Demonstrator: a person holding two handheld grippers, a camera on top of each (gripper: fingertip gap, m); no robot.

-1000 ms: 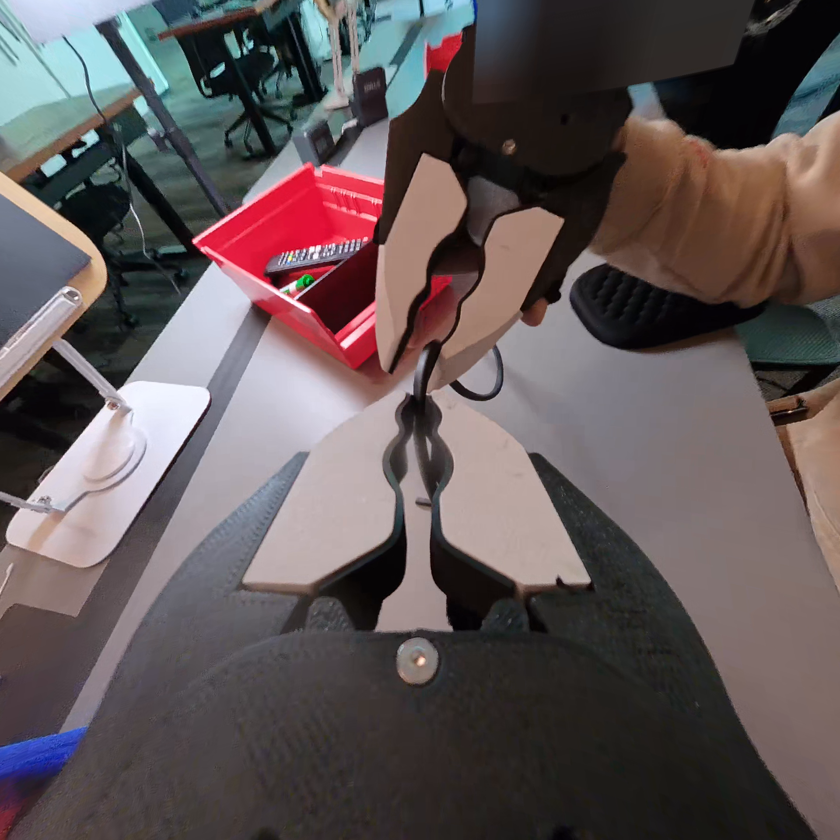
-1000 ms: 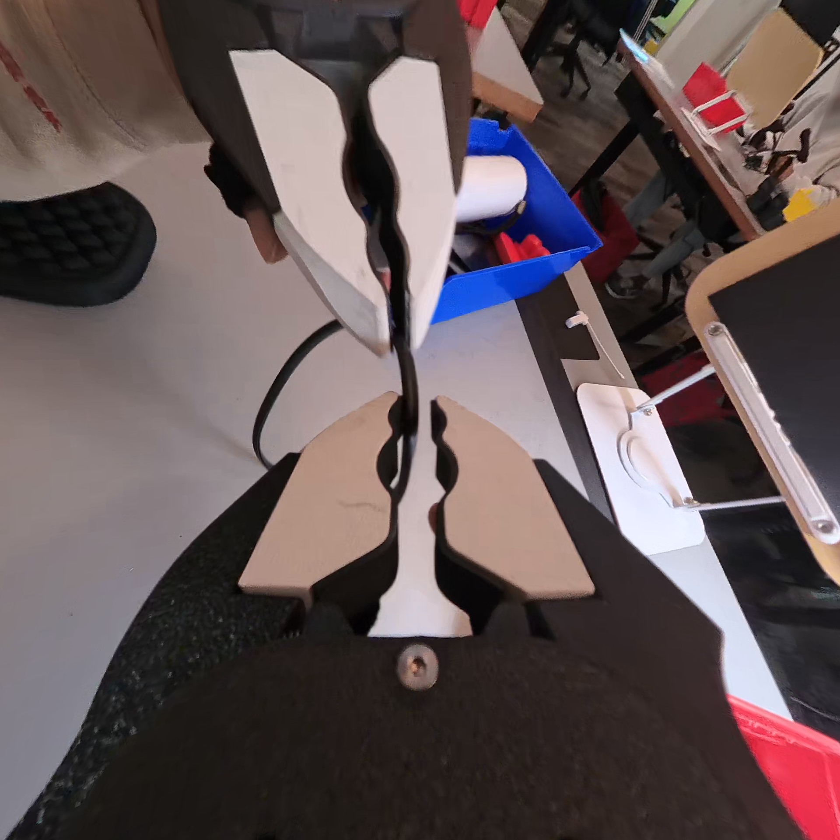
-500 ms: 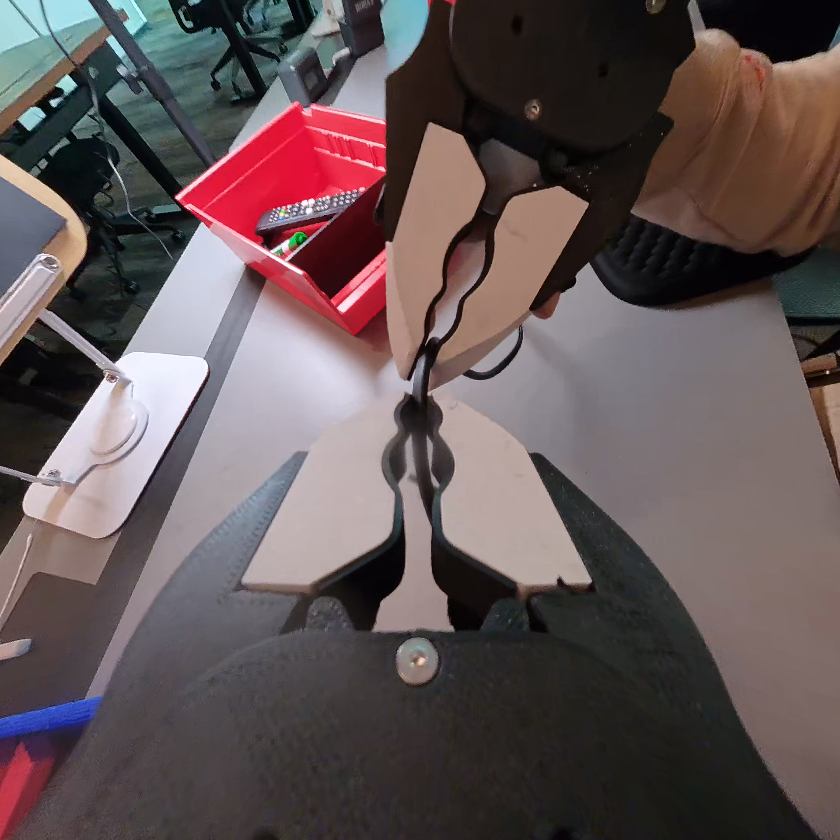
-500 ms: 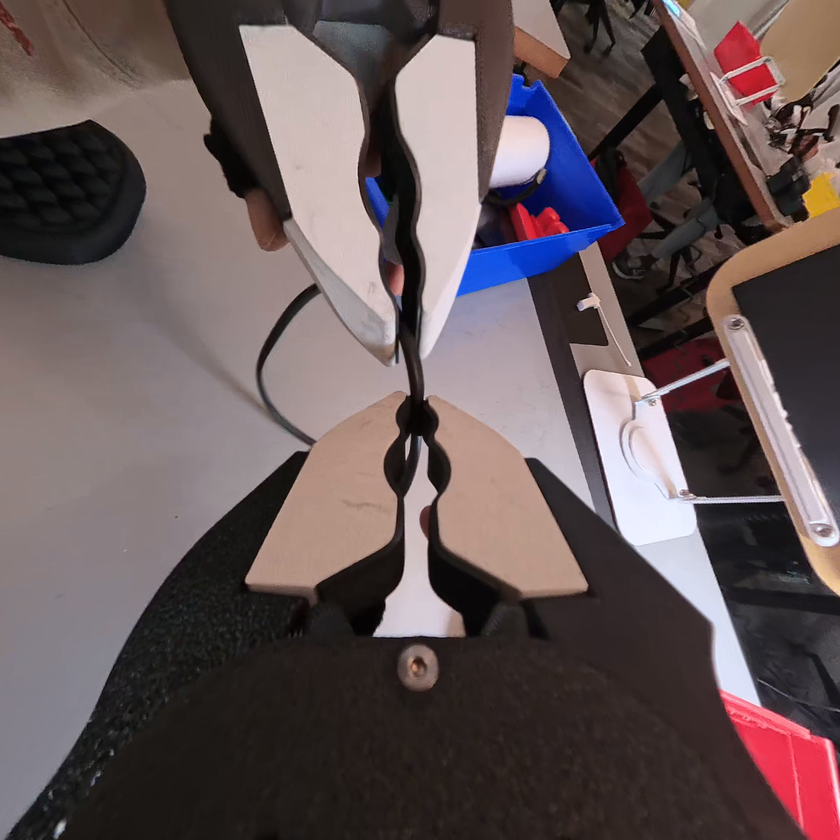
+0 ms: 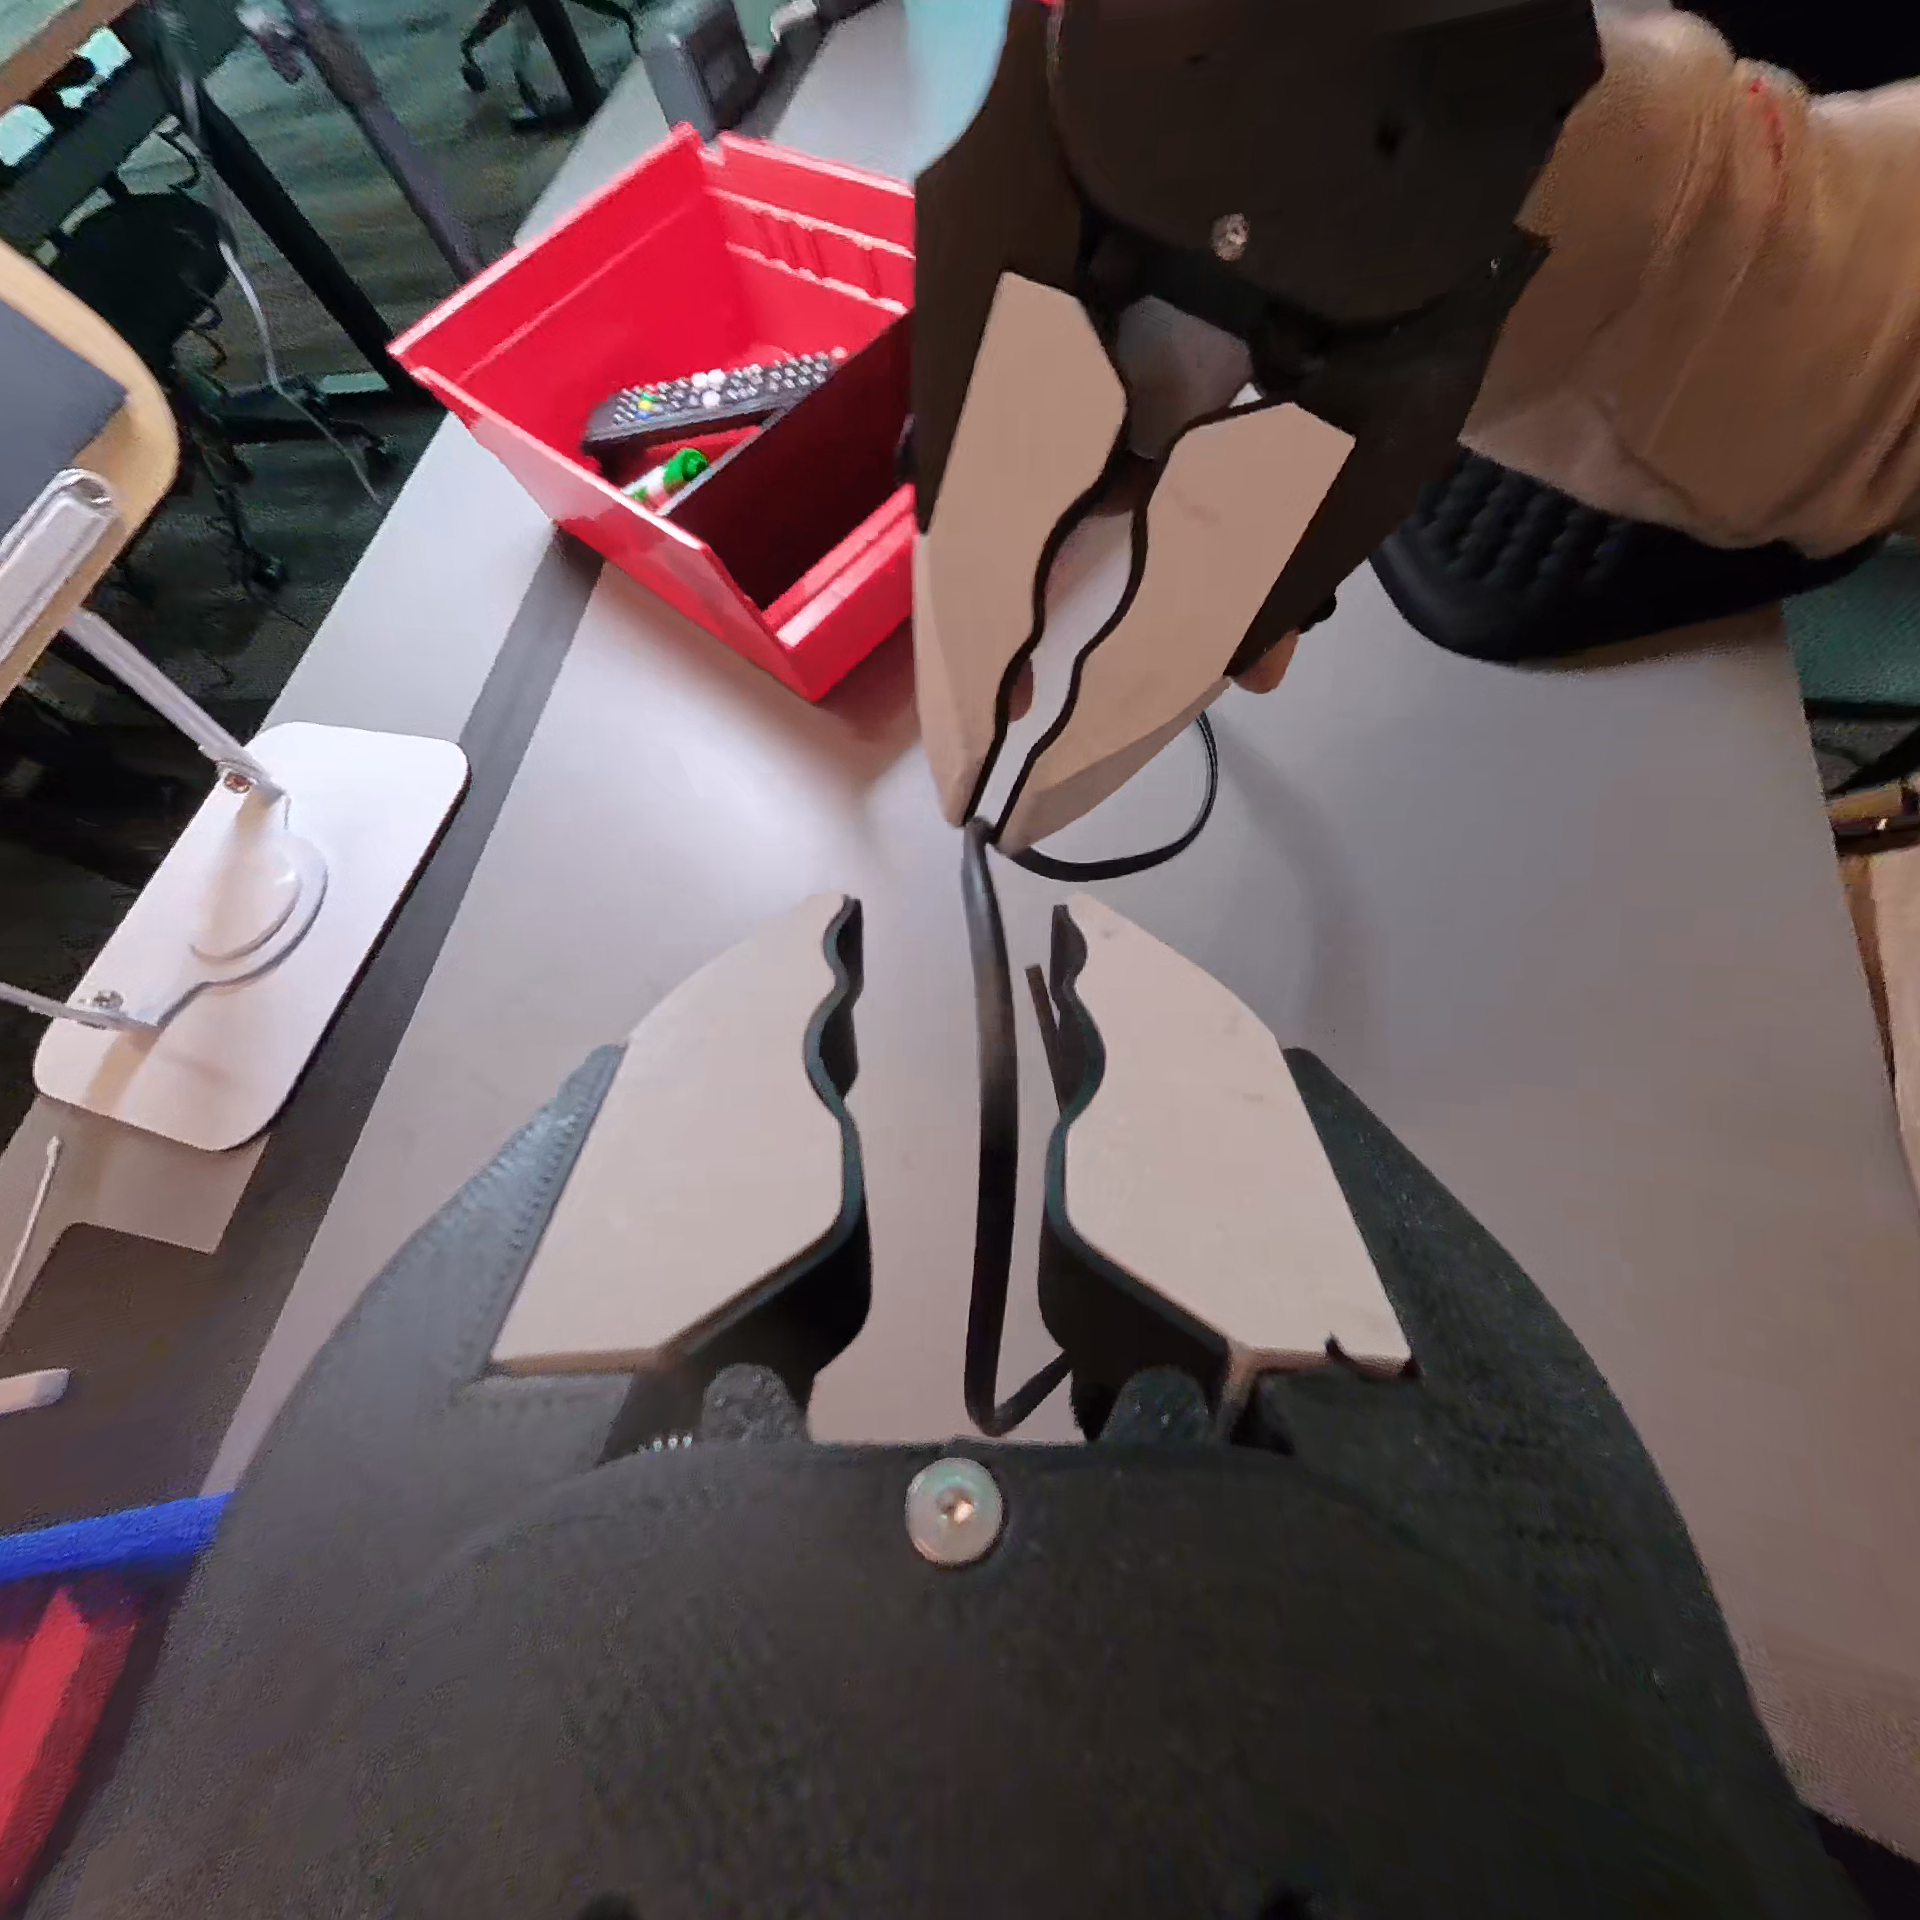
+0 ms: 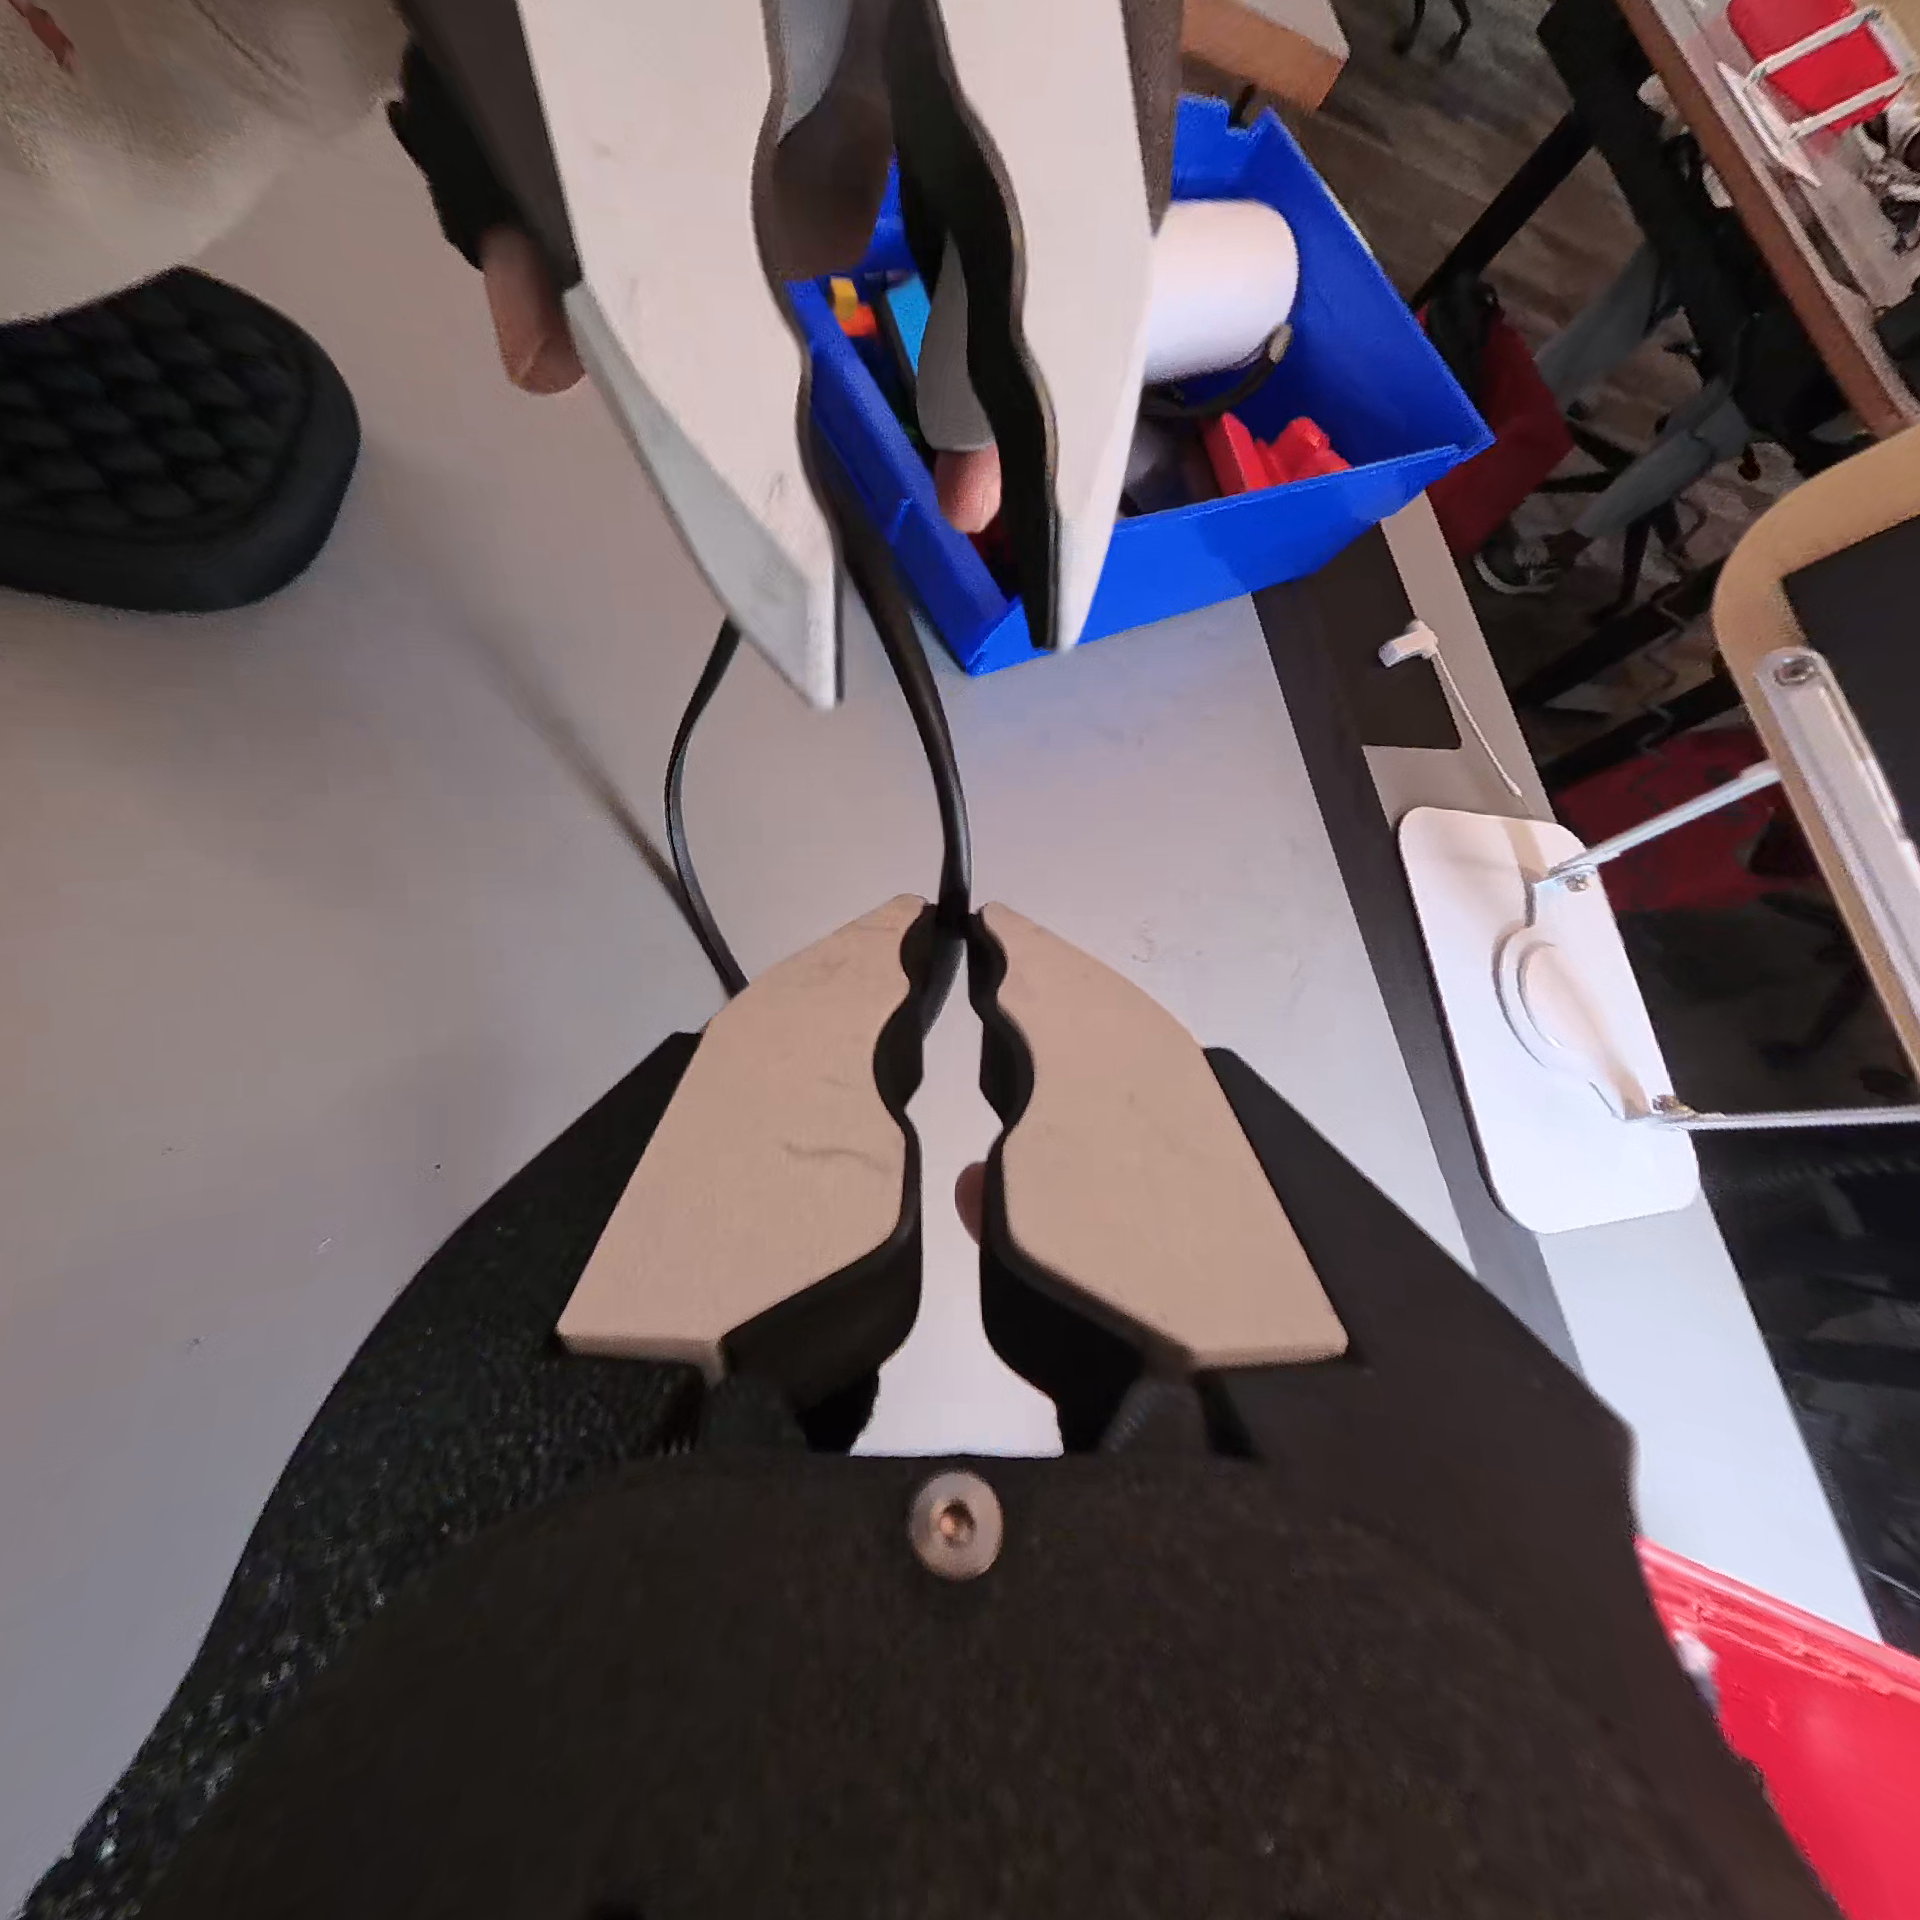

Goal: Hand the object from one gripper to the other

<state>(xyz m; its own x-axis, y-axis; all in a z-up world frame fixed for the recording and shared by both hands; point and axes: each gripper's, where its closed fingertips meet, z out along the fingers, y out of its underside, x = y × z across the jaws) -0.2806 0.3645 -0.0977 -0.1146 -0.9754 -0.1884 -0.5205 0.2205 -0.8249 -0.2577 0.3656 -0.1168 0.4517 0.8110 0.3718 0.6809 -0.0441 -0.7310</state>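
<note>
The left gripper (image 5: 951, 925) has its jaws released, the thin black flexible cable (image 5: 987, 1091) running loose between them, apart from either one. Draw that gripper straight back so nothing snags the slack. The right gripper (image 6: 951, 914) pinches the cable at its tips above the grey worktop (image 5: 1455, 987); hold firm, since the grip looks shallow.

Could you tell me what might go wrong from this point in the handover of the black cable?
1. The right gripper pinches the black cable only at its very fingertips, so the cable may slip out when pulled away.
2. The cable runs between the fingers of the open left gripper and hooks near their base, so it may snag on withdrawal.
3. A slack loop hangs below, above the table, and could catch or drag.
</note>
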